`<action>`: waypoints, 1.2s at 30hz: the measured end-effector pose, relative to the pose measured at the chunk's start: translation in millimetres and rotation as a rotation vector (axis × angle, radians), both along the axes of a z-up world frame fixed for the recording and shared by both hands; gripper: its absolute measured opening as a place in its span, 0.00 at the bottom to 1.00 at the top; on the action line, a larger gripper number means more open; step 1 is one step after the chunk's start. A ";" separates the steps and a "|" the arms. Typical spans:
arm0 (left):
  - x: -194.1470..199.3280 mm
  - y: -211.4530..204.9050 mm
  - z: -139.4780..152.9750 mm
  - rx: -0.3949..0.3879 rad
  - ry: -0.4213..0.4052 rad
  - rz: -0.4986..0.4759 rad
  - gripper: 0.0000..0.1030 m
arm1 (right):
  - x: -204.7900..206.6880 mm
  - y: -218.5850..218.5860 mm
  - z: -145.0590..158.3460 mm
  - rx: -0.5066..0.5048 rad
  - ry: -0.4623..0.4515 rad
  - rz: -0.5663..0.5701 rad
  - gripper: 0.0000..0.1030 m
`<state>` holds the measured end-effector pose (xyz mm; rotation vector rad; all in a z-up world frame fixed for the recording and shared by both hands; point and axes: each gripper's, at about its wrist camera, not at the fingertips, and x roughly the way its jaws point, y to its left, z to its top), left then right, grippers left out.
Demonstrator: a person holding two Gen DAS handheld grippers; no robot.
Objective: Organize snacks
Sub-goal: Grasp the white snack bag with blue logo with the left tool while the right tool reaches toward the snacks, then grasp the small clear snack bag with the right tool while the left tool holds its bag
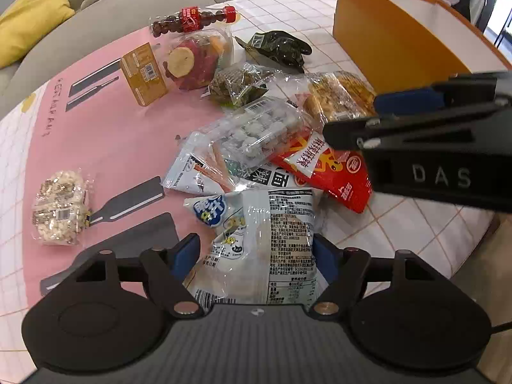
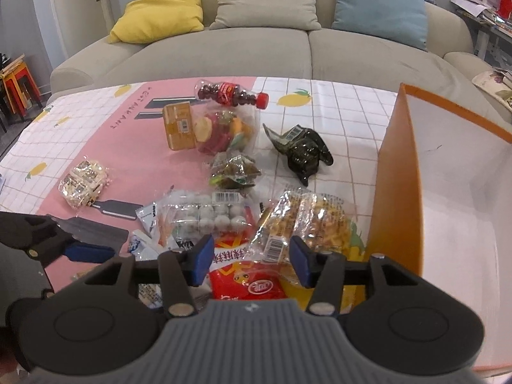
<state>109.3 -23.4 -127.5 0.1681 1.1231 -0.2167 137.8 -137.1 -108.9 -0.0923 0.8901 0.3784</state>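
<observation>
Jaws of both grippers apart, empty; left gripper (image 1: 256, 249) astride white snack bag (image 1: 256, 243), right gripper (image 2: 251, 259) over red packet (image 2: 246, 283)

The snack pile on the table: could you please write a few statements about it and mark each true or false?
1. The orange box holds several snacks. False: no snack shows inside it.
2. The red-capped bottle lies on its side. True.
3. The left gripper has a white bag between its open fingers. True.
4. The right gripper is shut on the red packet. False: it is open above it.
5. The dark green packet sits under the pile. False: it lies apart.
</observation>
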 end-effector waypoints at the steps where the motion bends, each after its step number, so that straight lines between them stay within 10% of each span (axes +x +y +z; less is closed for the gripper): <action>1: 0.1 1.8 -0.1 -0.013 0.000 0.006 0.77 | 0.2 0.7 -1.0 -0.001 0.004 0.003 0.50; 10: 0.8 30.9 13.7 -0.078 -0.027 0.134 0.51 | 1.9 9.7 -0.5 0.001 0.000 0.027 0.55; 36: 57.1 84.5 37.5 -0.161 -0.105 0.333 0.50 | 117.3 67.5 -39.2 -0.015 0.063 0.054 0.54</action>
